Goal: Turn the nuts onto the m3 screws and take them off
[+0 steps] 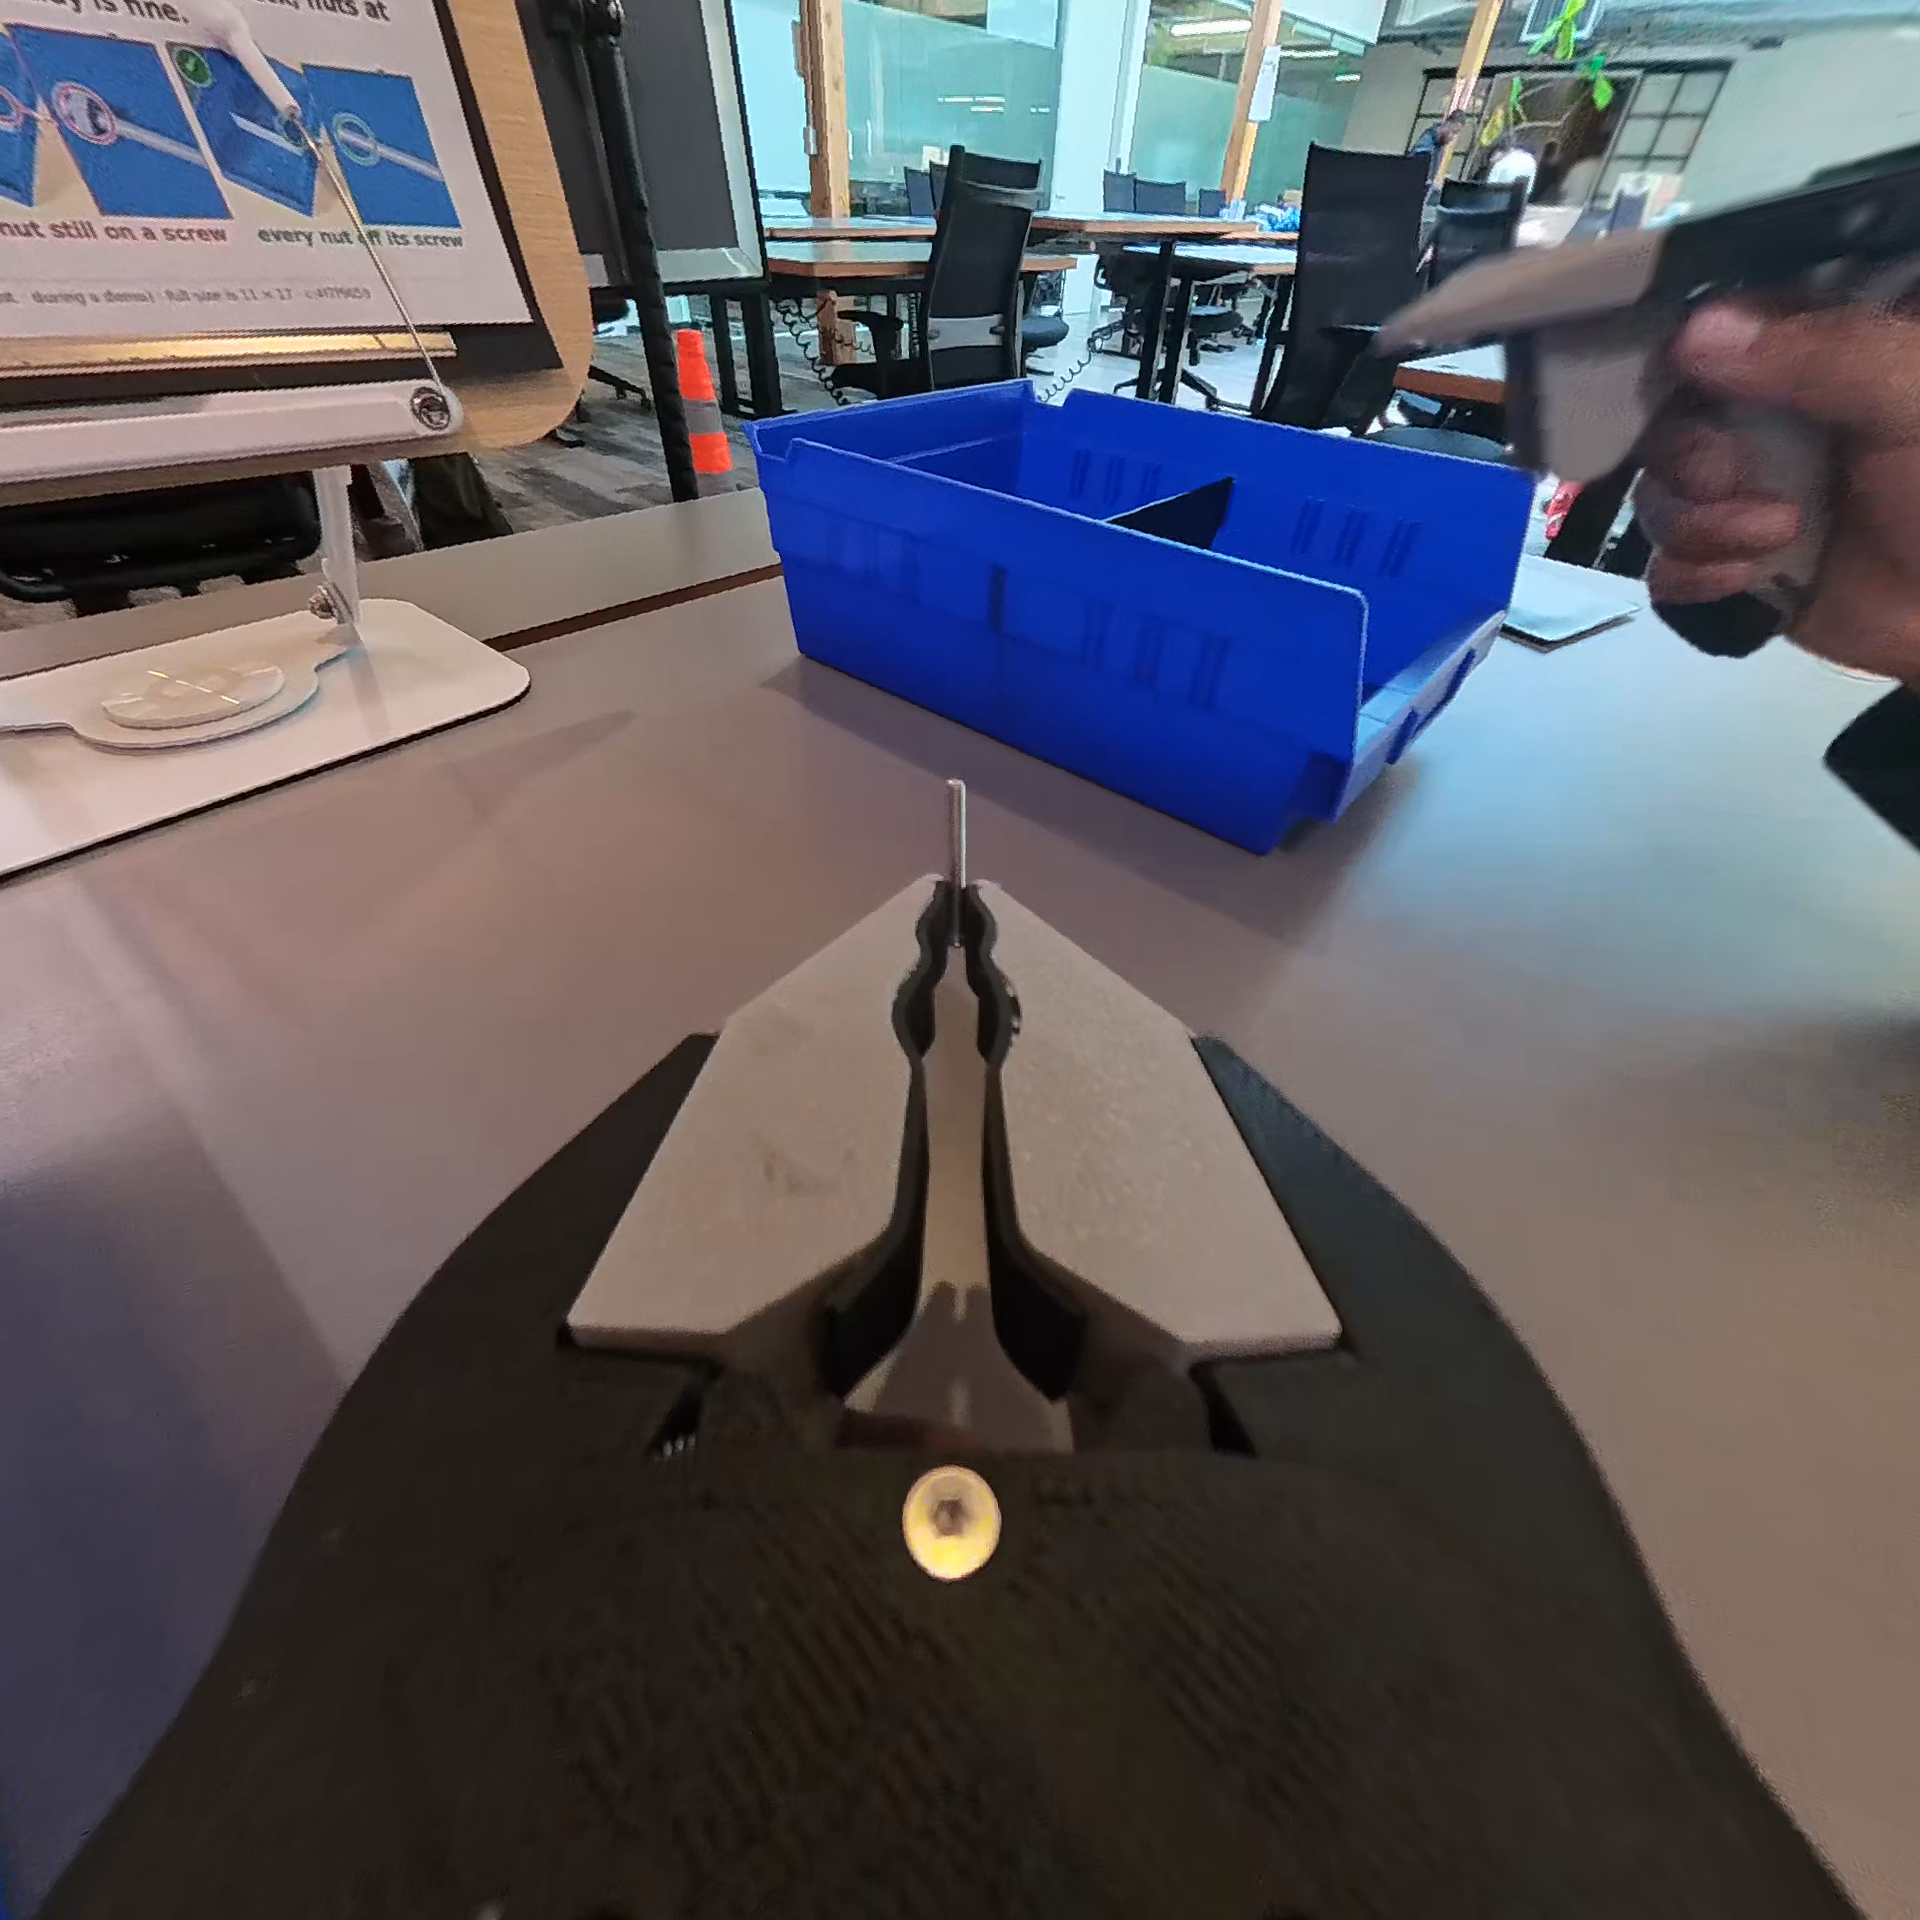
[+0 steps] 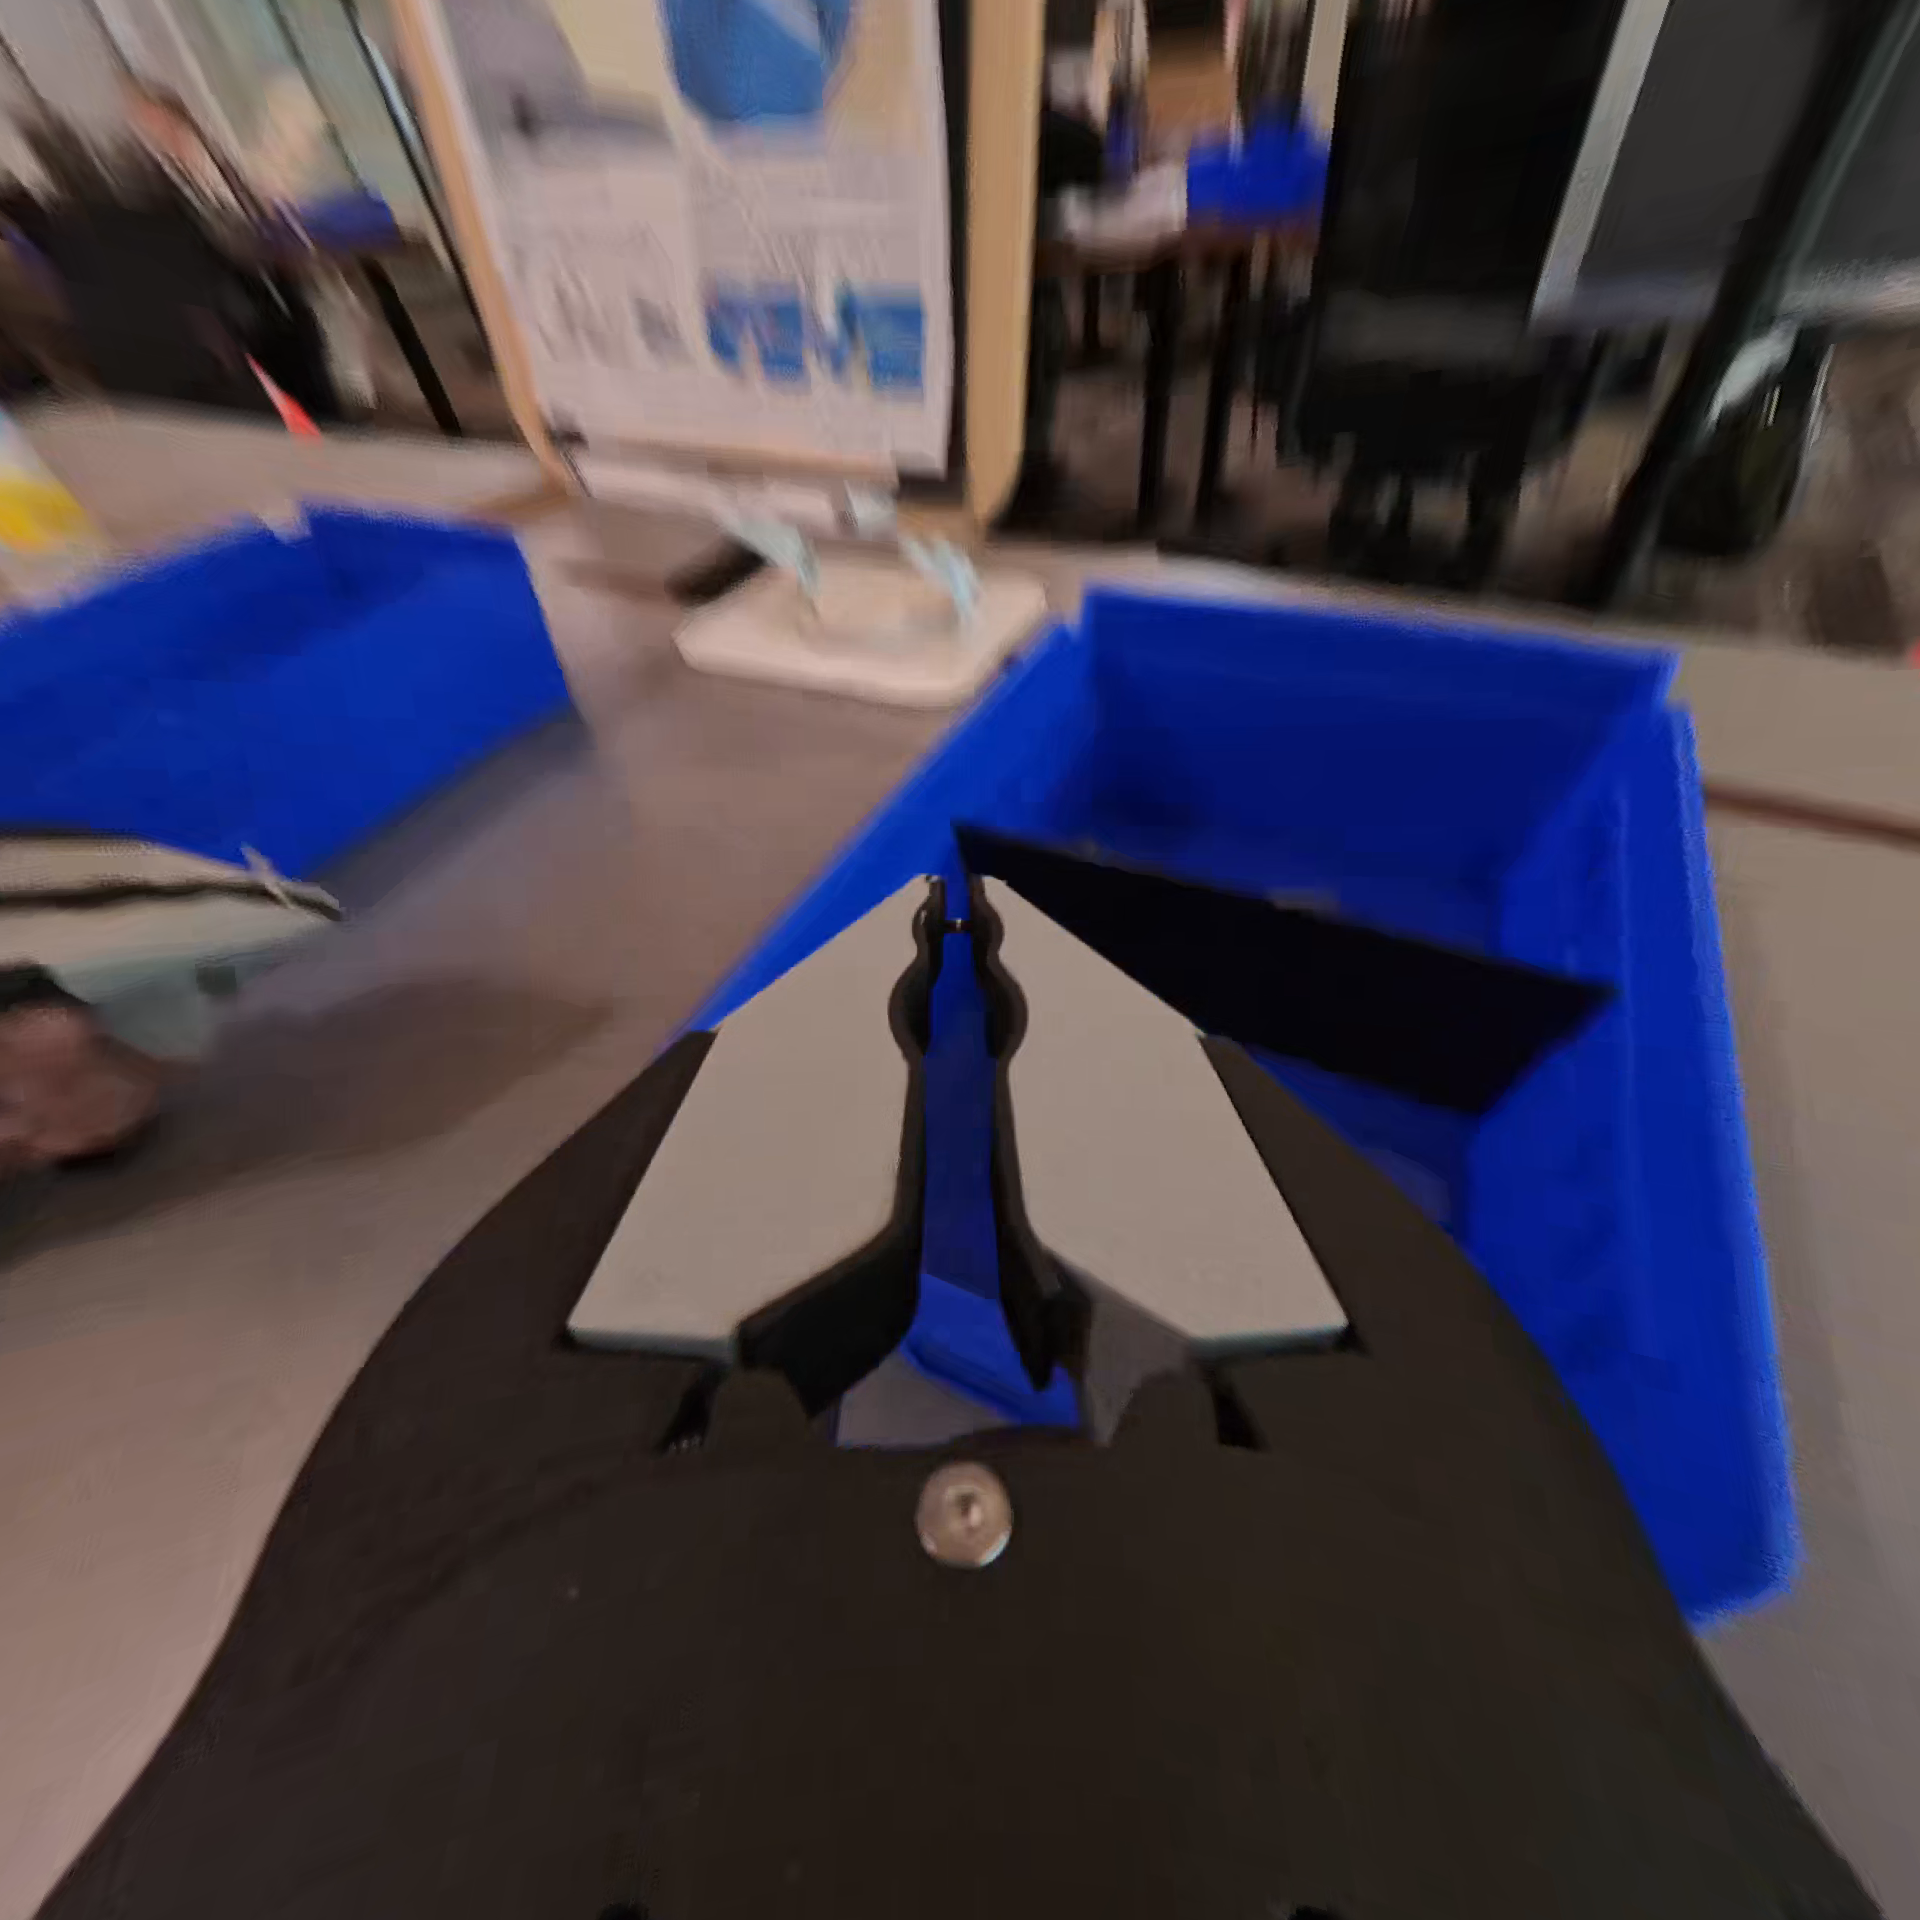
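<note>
The left wrist view is sharp. In it the left claw [image 1: 954,902] is closed on a thin silver metal screw [image 1: 955,831], which sticks straight out past the fingertips above the smooth grey bench [image 1: 1455,1143]. Beyond it a blue plastic divided bin [image 1: 1091,623] rests on the bench, a dark divider [image 1: 1179,514] standing inside it. To the left stands a white metal stand [image 1: 312,665] carrying a printed instruction sheet [image 1: 239,156] with blue photos and lines of writing. At the right edge a hand [image 1: 1756,488] grips the handle of the right claw [image 1: 1403,332], blurred and held above the bin.

The right wrist view is heavily smeared by motion. It alone shows the right claw's tips: the right claw [image 2: 954,906] is nearly closed, pinching a tiny dark nut [image 2: 956,928] between its fingertips, directly over the divided bin [image 2: 1621,1143] at its near wall. It also shows a second blue plastic bin [image 2: 281,675] off to the left, well apart from the first, and the left claw [image 2: 156,894] low at the left edge. The sheet and stand appear behind, their writing too blurred to make out.
</note>
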### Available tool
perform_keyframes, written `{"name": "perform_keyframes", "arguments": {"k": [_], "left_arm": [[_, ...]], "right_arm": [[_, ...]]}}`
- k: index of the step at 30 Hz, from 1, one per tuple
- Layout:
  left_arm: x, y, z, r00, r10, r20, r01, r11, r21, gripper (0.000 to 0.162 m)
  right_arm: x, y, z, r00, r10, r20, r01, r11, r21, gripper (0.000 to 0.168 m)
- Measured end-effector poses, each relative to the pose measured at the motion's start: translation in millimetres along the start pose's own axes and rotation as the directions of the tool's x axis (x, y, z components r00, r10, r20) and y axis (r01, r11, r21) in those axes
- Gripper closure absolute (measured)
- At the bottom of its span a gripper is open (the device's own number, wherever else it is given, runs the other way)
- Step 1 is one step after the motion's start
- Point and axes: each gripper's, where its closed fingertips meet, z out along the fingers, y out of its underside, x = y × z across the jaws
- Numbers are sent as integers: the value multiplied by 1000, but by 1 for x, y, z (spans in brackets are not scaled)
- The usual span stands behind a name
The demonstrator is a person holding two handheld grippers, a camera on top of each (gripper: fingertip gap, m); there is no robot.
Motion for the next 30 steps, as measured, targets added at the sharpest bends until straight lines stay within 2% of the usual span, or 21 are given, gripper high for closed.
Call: {"name": "perform_keyframes", "arguments": {"k": [4,5,9,12,17,20,23,27,30], "left_arm": [[2,0,0,1000,10,-8,-10,1000,3,162],[3,-1,-1,1000,9,-12,-9,1000,5,162],[2,-1,-1,1000,2,-15,-2,1000,9,162],[2,-1,-1,1000,-3,-17,3,1000,9,162],[4,0,0,1000,6,-23,-6,1000,4,162],[8,-2,0,999,5,-40,-5,1000,13,162],[18,-7,-1,994,-7,-107,12,999,44,162],[25,-8,-2,989,-10,-146,18,998,54,162],[28,-8,-2,987,-11,-157,19,998,54,162]], "right_arm": [[26,52,15,1000,17,-27,-22,971,-239,166],[26,59,18,999,33,-17,-36,964,-264,160],[29,73,22,999,53,-8,-53,958,-283,156],[33,77,20,997,69,-20,-72,957,-279,145],[25,53,12,992,126,22,-121,978,-168,142],[-17,24,5,984,106,140,-99,993,-59,144],[-85,6,3,951,72,301,-77,997,5,145],[-174,11,18,877,32,479,-38,999,4,146],[-207,22,42,865,22,502,-21,1000,-7,145]]}}
